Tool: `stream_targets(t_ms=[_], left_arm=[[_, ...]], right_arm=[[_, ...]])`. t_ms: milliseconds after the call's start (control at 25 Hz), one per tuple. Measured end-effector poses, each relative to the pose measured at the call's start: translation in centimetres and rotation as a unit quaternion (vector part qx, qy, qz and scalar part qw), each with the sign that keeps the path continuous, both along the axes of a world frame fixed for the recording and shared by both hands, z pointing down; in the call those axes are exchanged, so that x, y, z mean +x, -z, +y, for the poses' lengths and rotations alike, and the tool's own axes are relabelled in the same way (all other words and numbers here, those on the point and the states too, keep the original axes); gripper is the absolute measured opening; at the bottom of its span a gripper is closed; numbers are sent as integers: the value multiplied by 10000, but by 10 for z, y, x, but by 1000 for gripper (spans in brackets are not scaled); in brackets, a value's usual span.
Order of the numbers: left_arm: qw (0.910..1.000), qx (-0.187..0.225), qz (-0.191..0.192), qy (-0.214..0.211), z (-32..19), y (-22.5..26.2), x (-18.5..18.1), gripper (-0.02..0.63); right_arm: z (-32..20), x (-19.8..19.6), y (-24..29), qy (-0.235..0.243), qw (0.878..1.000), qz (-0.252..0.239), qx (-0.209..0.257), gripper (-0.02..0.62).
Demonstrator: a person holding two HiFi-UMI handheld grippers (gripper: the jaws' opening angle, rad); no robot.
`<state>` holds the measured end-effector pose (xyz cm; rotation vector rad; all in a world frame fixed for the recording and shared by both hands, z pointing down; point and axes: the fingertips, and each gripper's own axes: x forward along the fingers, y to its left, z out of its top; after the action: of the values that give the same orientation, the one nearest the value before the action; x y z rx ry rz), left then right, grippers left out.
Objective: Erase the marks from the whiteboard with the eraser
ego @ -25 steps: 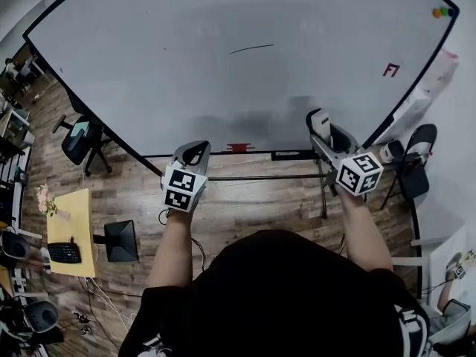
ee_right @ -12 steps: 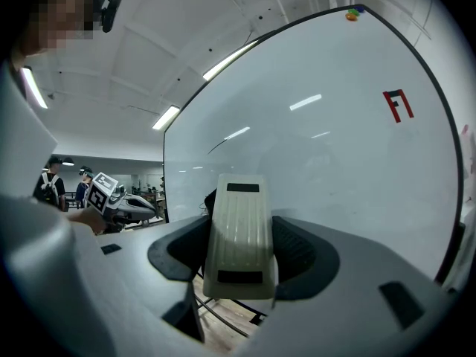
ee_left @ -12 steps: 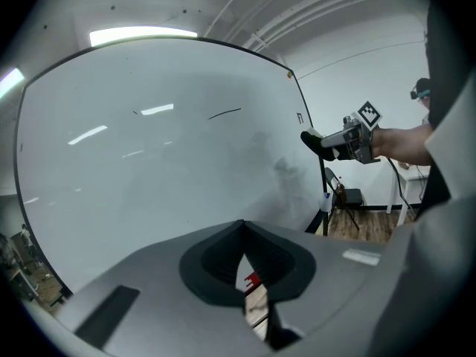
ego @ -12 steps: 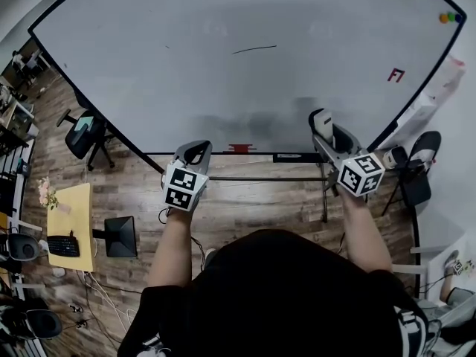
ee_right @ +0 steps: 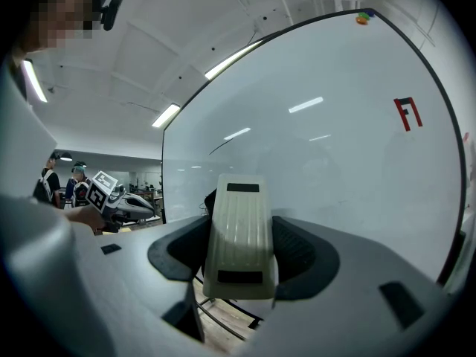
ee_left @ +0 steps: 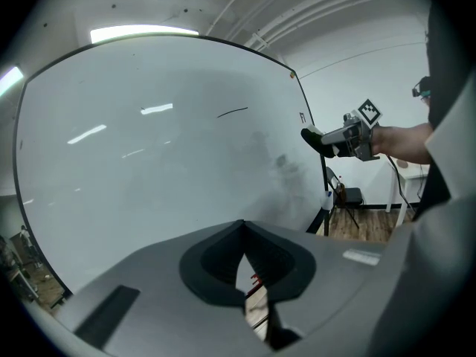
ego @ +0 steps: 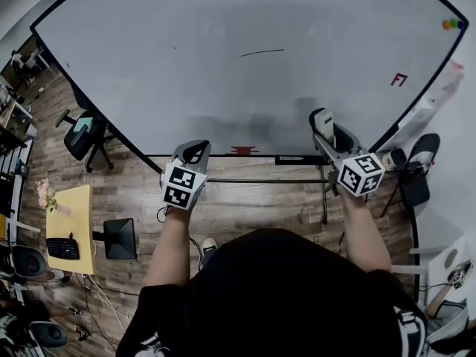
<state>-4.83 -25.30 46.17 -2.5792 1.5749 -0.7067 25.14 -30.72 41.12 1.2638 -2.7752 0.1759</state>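
Note:
The big whiteboard (ego: 223, 65) fills the top of the head view. It bears a thin black stroke (ego: 262, 52) near the middle and a small red mark (ego: 399, 79) at the right; both also show in the right gripper view, the black stroke (ee_right: 220, 146) and the red mark (ee_right: 407, 113). My right gripper (ego: 327, 129) is shut on a cream ribbed eraser (ee_right: 238, 214), held a little off the board's lower right part. My left gripper (ego: 195, 152) hangs near the board's bottom edge with its jaws together and nothing in them. A faint grey smudge (ego: 256, 121) lies low on the board.
The board's ledge carries a red item (ego: 240, 149) and a black bar (ego: 288, 158). Coloured magnets (ego: 451, 24) sit at the top right corner. Office chairs (ego: 80, 138) (ego: 416, 166) stand at either side, and a yellow desk (ego: 68, 229) at the left. People stand far off (ee_right: 53, 175).
Both grippers stay in about the same place. The head view has shifted a little, so the black stroke and red mark sit slightly farther right.

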Motion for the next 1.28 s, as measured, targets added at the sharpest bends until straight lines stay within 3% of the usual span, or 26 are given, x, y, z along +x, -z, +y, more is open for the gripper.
stream_targets(t_ms=[1280], left_arm=[[9985,122,-9,-525,-46,17,-39,9]], right_arm=[[-18,-34,22,-594,9978,207,218,250]])
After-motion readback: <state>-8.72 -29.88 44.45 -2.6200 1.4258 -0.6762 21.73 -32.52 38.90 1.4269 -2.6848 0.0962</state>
